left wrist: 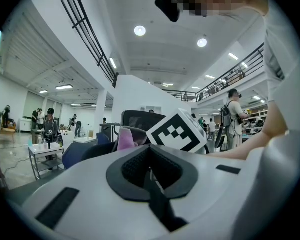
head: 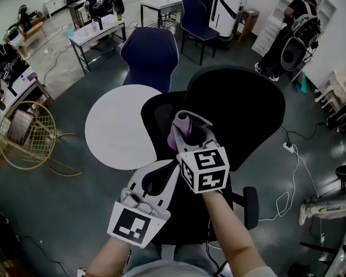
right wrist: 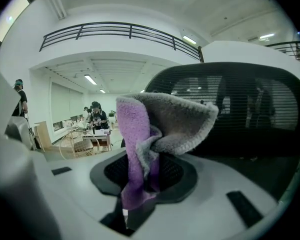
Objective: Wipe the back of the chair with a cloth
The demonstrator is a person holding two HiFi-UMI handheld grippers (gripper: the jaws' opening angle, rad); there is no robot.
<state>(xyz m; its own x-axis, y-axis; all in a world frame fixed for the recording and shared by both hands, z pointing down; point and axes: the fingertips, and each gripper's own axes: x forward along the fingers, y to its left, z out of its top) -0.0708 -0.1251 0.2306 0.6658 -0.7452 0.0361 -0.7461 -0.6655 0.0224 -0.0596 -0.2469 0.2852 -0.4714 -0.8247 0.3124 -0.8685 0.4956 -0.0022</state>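
One purple-and-grey fleecy cloth [right wrist: 162,119] sits clamped in the right gripper [right wrist: 142,184], mid-frame by the single black mesh chair back [head: 242,103]. At lower centre, the left gripper [left wrist: 151,173] has its jaws pressed together on nothing.

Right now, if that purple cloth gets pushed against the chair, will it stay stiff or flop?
Probably floppy: the cloth folds and droops over itself above the right gripper. Likely light, since a pinch at one end holds it up. Its fuzzy pile should drag rather than slide on the mesh chair back.
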